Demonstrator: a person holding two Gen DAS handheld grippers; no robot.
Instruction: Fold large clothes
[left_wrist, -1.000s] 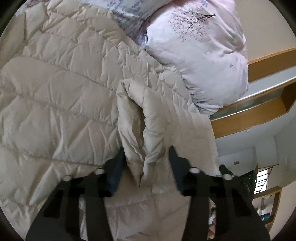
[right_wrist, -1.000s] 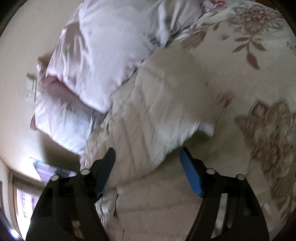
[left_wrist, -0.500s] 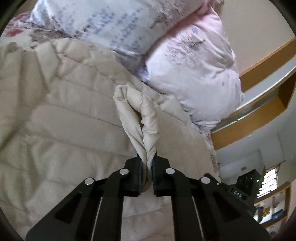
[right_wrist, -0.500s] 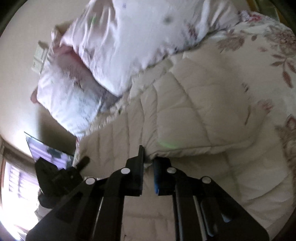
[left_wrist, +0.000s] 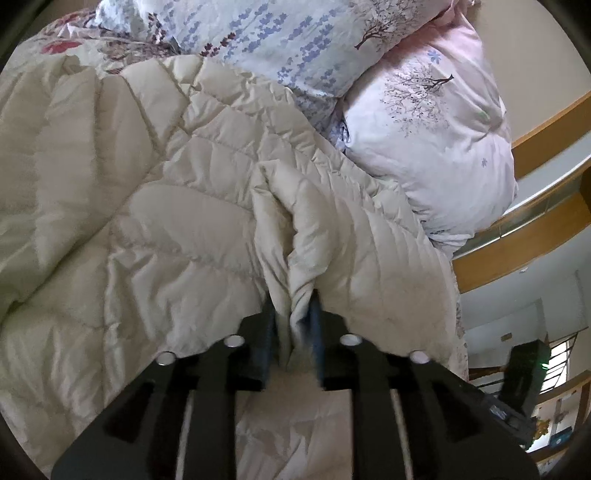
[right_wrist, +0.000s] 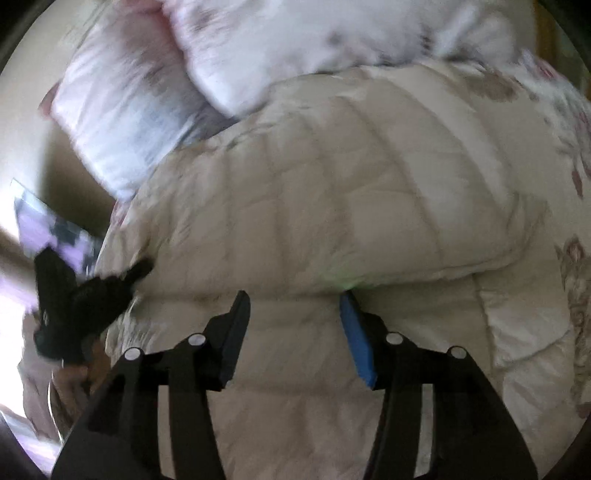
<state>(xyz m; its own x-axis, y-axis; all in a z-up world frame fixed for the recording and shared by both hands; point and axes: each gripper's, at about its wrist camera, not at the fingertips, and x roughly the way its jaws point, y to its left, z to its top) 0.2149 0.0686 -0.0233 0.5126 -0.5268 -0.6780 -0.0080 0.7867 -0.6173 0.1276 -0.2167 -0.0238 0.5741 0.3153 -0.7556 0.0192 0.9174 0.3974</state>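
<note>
Item 1. Cream quilted down coat (left_wrist: 155, 221): spread over the bed, filling the centre and the 9 o'clock half of the left wrist view. Stitched in slanting channels. A folded ridge of its fabric rises from the middle of the frame down toward 6 o'clock. In the right wrist view the same garment (right_wrist: 332, 192) fills the centre, with a doubled-over edge running across just above the fingertips; that view is motion-blurred.

Item 2. Left gripper (left_wrist: 291, 325): black, entering from 6 o'clock. Its jaws are opening, set narrow, with the pinched ridge of the coat between them; the cloth fills the gap and appears still in contact with both fingers.

Item 3. Right gripper (right_wrist: 295, 306): black with a blue pad on the finger (right_wrist: 356, 339) toward 3 o'clock. Its jaws are opening, at a medium spread, above the coat's lower layer. Nothing is clamped between them; the folded edge lies just past the fingertips.

Item 4. Blue-flowered pillow (left_wrist: 280, 40): at 12 o'clock in the left wrist view, resting against the far edge of the coat.

Item 5. Pale pink pillow with tree print (left_wrist: 436, 133): at 2 o'clock, touching the blue-flowered pillow and the coat's edge.

Item 6. Floral bedsheet (right_wrist: 569, 155): visible at 3 o'clock in the right wrist view, beside the coat.

Item 7. Wooden headboard ledge (left_wrist: 517, 240): at 3 o'clock, behind the pink pillow.
</note>
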